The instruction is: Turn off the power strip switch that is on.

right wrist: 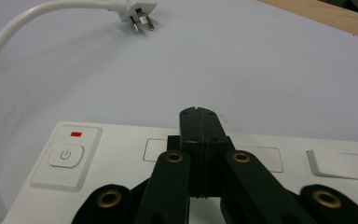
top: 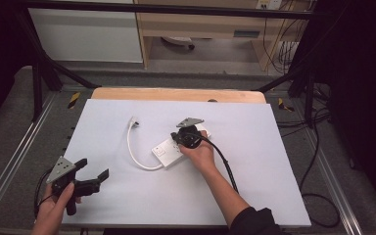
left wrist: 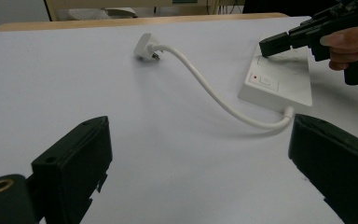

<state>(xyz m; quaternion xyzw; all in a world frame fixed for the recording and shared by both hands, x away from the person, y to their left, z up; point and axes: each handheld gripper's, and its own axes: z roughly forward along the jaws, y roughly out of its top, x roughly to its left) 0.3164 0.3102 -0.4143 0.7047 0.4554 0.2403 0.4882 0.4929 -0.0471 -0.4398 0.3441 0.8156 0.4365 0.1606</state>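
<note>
White sheet (top: 142,200) covers the table, with a wooden edge (top: 176,94) showing along the far side.

Nearest, at the front left corner: the left gripper (top: 94,177), held in the person's left hand (top: 54,208), grey three-cornered plate on top. Its jaws stand spread wide with nothing between them; in the left gripper view they frame bare sheet.

Mid-table: a white power strip (top: 169,152) lies flat on the sheet. It carries a power button (right wrist: 65,155) with a small red indicator (right wrist: 76,134) beside it at one end, and a row of rectangular covered outlets along its top.

On the strip: the right gripper (right wrist: 199,114), held in the person's right hand (top: 200,154). Its jaws are pressed together, pinching nothing, tip resting on or just above the strip's top face near the outlets; contact cannot be told.

Farther back: a white cable (top: 133,152) curves from the strip's left end to a white plug (right wrist: 133,10), which lies loose on the sheet, metal prongs exposed.
</note>
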